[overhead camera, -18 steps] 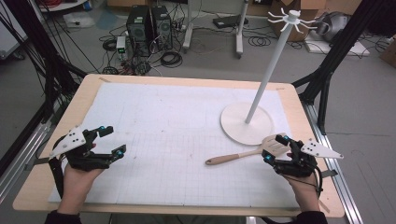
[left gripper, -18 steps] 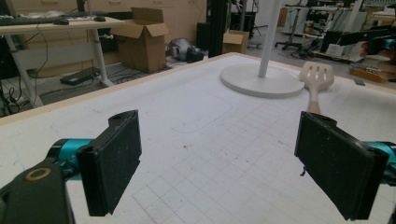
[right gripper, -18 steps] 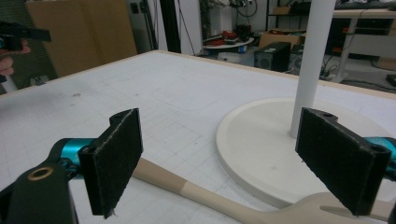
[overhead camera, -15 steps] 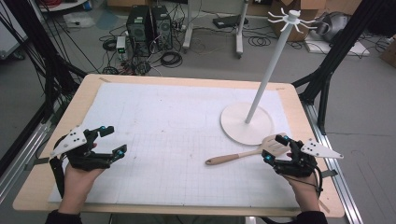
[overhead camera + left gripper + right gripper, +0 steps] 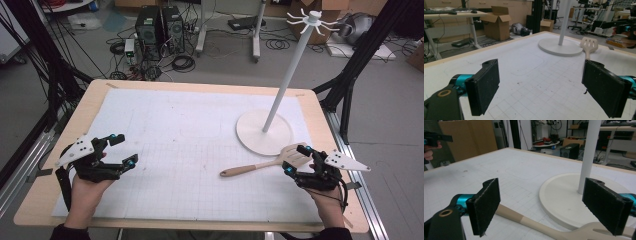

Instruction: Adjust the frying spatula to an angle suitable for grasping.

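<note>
A wooden slotted spatula lies flat on the white gridded mat, handle pointing left, head at the right. My right gripper is open, one jaw on each side of the spatula's head and not closed on it. In the right gripper view the handle runs low between the wide-apart pads of that gripper. My left gripper rests open at the mat's left with nothing between its jaws. Far ahead of the left gripper sits the spatula.
A white hanging stand rises from a round base just behind the spatula, its pole leaning up to a hooked crown. The base lies close in front of my right jaws. Wooden table edges frame the mat; black frame legs stand beside it.
</note>
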`<state>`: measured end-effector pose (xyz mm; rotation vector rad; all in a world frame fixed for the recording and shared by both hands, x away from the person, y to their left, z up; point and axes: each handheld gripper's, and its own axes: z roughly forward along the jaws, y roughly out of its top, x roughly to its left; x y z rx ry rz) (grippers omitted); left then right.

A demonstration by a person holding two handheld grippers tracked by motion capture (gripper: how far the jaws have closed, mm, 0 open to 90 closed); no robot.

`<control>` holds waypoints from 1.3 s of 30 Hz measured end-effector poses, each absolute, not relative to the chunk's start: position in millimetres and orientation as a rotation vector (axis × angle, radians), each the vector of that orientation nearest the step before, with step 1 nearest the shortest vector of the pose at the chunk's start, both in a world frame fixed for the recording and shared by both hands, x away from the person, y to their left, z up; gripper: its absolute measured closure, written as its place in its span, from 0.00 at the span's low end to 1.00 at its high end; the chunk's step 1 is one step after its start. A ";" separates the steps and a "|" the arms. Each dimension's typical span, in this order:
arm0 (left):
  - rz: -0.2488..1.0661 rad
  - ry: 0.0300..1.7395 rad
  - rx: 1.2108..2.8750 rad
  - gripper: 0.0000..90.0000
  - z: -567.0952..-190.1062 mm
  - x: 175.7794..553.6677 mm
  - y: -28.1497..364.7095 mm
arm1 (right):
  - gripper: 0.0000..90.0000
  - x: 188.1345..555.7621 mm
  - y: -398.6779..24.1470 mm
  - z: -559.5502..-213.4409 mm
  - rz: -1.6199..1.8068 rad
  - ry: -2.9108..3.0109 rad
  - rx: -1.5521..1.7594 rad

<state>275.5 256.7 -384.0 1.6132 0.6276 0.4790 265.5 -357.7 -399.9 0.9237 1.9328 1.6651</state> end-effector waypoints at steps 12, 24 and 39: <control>0.454 0.618 1.622 0.17 -383.8 276.9 246.0 | 0.16 265.2 -357.5 -398.9 1.666 1.935 0.926; 0.370 0.545 1.648 0.16 -376.7 285.1 204.9 | 0.16 266.5 -357.0 -397.9 1.668 1.935 0.917; 0.274 0.439 1.703 0.16 -373.2 307.1 120.2 | 0.16 267.3 -357.4 -397.4 1.682 1.937 0.913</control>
